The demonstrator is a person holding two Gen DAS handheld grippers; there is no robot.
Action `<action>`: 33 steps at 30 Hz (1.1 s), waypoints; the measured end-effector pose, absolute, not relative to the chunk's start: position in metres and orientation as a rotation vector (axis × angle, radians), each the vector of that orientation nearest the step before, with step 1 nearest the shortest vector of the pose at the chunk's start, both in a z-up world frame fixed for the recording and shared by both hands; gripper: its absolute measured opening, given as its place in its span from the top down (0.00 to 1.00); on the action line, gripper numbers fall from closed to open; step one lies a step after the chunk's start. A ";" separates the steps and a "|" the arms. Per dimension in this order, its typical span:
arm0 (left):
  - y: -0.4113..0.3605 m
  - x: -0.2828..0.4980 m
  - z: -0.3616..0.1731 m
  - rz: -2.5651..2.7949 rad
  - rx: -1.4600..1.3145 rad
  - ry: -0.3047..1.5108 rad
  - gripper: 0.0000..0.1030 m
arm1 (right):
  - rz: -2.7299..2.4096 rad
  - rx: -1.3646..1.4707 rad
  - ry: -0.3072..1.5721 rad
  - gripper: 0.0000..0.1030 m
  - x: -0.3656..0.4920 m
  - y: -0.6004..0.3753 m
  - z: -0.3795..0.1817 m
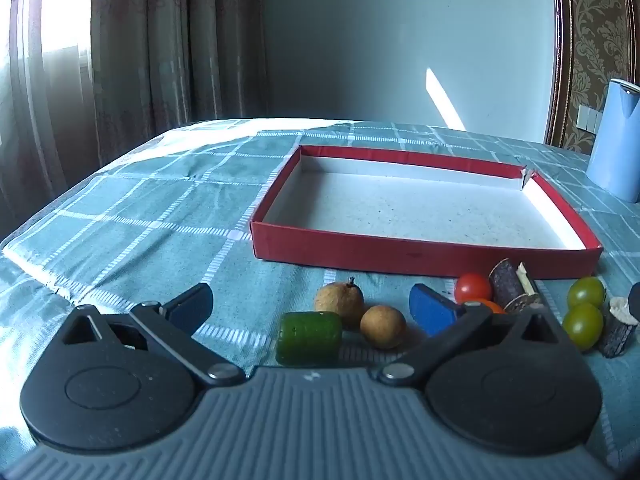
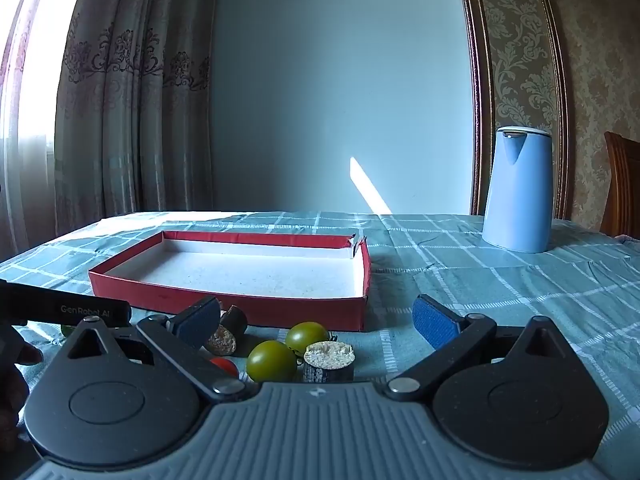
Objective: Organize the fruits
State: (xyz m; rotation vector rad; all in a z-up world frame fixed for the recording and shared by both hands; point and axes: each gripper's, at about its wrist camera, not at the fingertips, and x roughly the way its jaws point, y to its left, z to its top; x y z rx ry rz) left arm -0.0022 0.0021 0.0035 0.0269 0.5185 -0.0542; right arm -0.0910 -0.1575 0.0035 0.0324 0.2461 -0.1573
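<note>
Occlusions/cut-offs: orange fruit [image 1: 486,305] mostly behind left gripper's finger [image 1: 434,309]; red tomato [image 2: 225,365] half hidden by right gripper's linkage, right view. Blue kettle [image 1: 616,148] cropped at frame edge, left view. Wooden chair [image 2: 622,188] cut off at edge. Dark round obj [image 1: 634,300] at edge, unidentifiable.

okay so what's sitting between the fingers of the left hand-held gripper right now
In the left wrist view, a green cylinder piece and two brown round fruits lie on the tablecloth, untouched by the open fingers.
</note>
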 end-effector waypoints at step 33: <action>0.007 -0.008 0.001 -0.062 0.002 0.497 0.00 | -0.063 0.075 0.409 0.00 -0.086 -0.180 -0.001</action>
